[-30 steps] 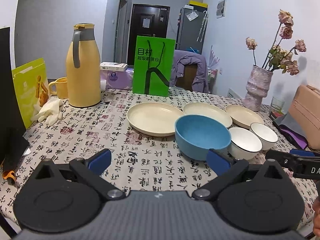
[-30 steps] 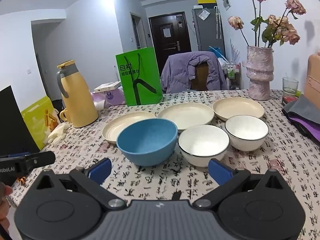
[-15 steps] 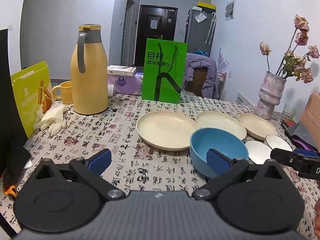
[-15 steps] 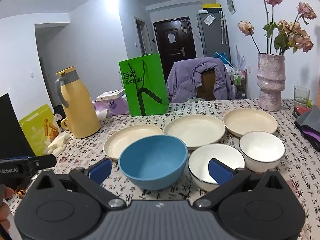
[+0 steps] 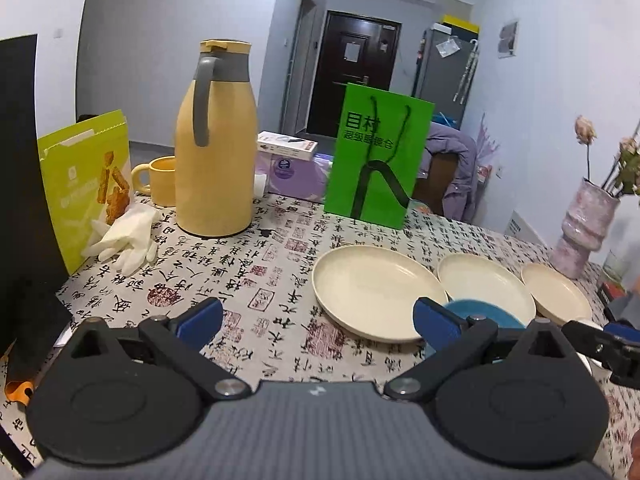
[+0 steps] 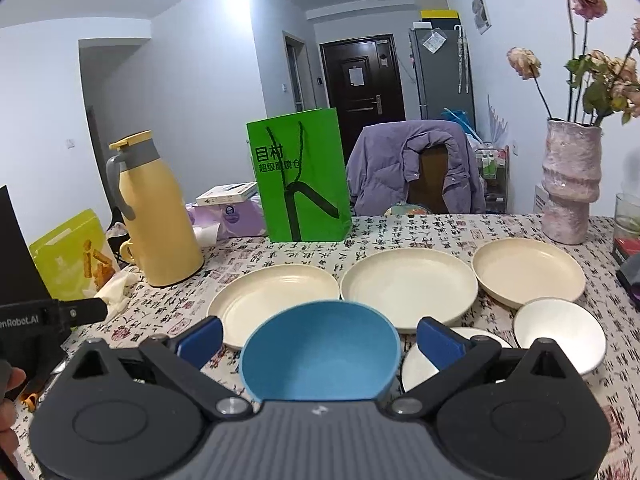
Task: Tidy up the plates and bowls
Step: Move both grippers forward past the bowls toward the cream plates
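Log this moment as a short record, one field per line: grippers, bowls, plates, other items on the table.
left gripper: open, holding nothing
right gripper: open, blue bowl between its fingers, not clamped
white bowls: two, right of blue bowl
cream plates: three in a row, unstacked
other: yellow thermos, green bag, pink vase

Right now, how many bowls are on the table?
3. The blue bowl sits nearest, between the open right gripper's fingers. One white bowl is just right of it, partly hidden by a fingertip. Another white bowl sits farther right.
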